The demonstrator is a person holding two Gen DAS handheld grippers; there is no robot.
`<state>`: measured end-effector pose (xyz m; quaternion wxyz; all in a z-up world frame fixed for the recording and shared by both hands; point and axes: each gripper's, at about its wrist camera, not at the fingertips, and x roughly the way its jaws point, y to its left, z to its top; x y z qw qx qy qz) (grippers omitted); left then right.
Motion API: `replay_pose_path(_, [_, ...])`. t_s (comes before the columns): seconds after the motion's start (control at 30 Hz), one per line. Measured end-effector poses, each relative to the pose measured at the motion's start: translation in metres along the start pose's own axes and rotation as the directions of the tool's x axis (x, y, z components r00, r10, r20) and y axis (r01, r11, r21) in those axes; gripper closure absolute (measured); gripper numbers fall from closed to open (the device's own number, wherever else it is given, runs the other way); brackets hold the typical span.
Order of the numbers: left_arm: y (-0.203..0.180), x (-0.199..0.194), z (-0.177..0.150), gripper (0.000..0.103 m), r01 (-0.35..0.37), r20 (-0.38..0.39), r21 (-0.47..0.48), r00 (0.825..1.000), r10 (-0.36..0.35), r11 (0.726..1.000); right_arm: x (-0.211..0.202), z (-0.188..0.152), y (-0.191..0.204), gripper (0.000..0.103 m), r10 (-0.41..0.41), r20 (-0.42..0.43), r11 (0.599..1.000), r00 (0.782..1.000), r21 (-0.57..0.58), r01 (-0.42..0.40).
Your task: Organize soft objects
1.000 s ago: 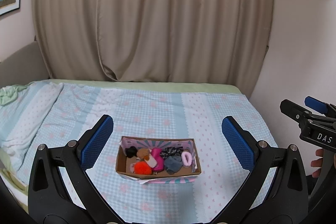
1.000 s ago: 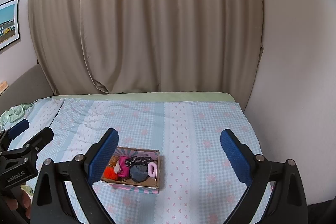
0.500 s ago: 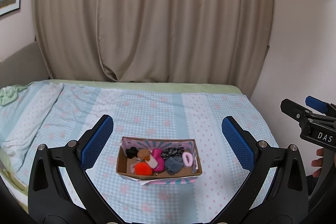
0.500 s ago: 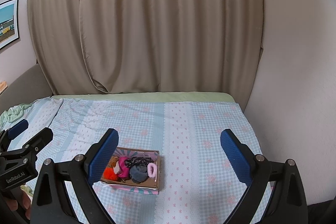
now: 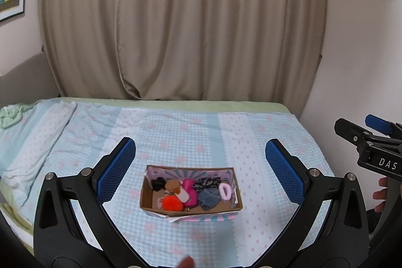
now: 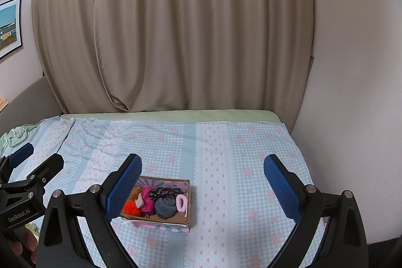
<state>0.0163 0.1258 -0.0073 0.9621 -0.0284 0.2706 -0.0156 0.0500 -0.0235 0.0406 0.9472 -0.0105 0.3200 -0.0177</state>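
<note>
Blue ribbed pads line both tools: the left gripper (image 5: 200, 167) and the right gripper (image 6: 202, 180) are each held with jaws spread wide and nothing between them, raised above a bed (image 5: 263, 132) covered in pale blue checked cloth. Just beyond the pads, a shallow cardboard box (image 5: 148, 195) is seen lying on the cloth, and the soft objects (image 5: 191, 192) are gathered inside it: an orange pompom (image 5: 172, 202), a magenta pouch (image 5: 189, 190), a grey cloth (image 5: 209, 197), a pink scrunchie (image 5: 224, 191). Such a scene would suit items already sorted into the box as well as items waiting to be taken out. Any pick would best be made by pinching one item alone, since they lie touching. A black fluffy piece (image 5: 157, 184) is shown only in the left view; in the right view that corner is covered by a pad. Farther back, beige curtains (image 6: 201, 29) hang.
</note>
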Motion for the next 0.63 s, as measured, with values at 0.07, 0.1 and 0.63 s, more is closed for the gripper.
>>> replay_pose_path(0.07, [-0.001, 0.001, -0.001, 0.0, -0.004, -0.001, 0.002, 1.0, 0.004, 1.0, 0.0, 0.0, 0.0, 0.006, 0.0, -0.001, 1.0, 1.0, 0.0, 0.0])
replay_pose_path(0.1, [-0.001, 0.001, -0.001, 0.0, -0.005, -0.001, 0.001, 1.0, 0.005, 1.0, -0.001, 0.0, 0.0, 0.006, 0.001, 0.0, 1.0, 1.0, 0.0, -0.001])
replay_pose_path(0.63, [-0.006, 0.029, -0.016, 0.0, -0.021, -0.062, -0.001, 0.998, 0.021, 1.0, 0.014, -0.007, -0.001, 0.006, -0.011, -0.054, 1.0, 0.998, 0.008, 0.011])
